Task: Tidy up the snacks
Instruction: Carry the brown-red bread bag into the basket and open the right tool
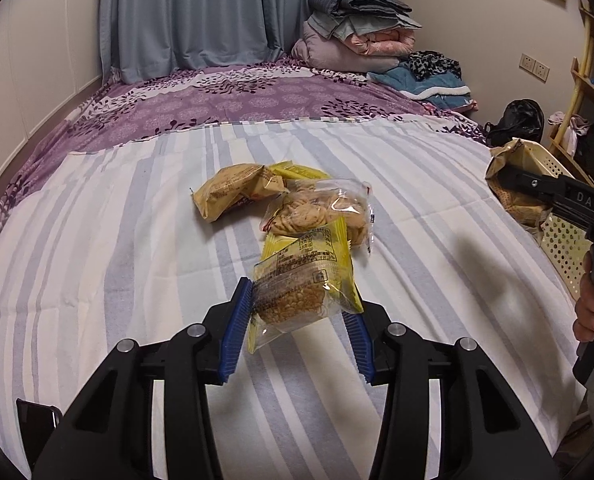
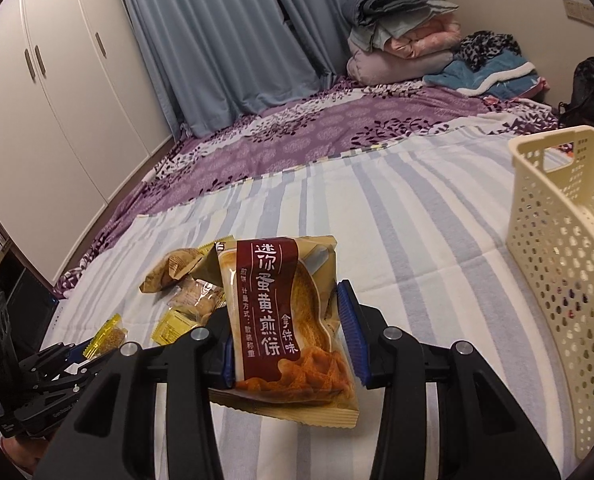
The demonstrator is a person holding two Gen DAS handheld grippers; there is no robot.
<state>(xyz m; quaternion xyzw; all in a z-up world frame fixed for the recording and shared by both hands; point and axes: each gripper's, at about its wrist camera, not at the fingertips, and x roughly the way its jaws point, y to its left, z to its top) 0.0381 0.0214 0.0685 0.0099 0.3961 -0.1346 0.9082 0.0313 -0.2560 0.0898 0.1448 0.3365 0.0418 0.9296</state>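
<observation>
Left wrist view: left gripper (image 1: 297,320) clamps a yellow-and-clear cookie packet (image 1: 303,280), lifted just above the striped bedsheet (image 1: 97,240). Snack pile (image 1: 285,200) lies beyond it. Right gripper (image 2: 285,336) grips a tan egg-roll packet (image 2: 281,320) upright, well left of the cream perforated basket (image 2: 557,240). Basket contents mostly hidden; something green shows at its edge, can't identify.

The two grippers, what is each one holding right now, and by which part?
Left gripper clamps a clear-and-yellow cookie packet by its near end. Right gripper clamps a brown-labelled pancake snack bag across its lower middle, by the side edges.
</observation>
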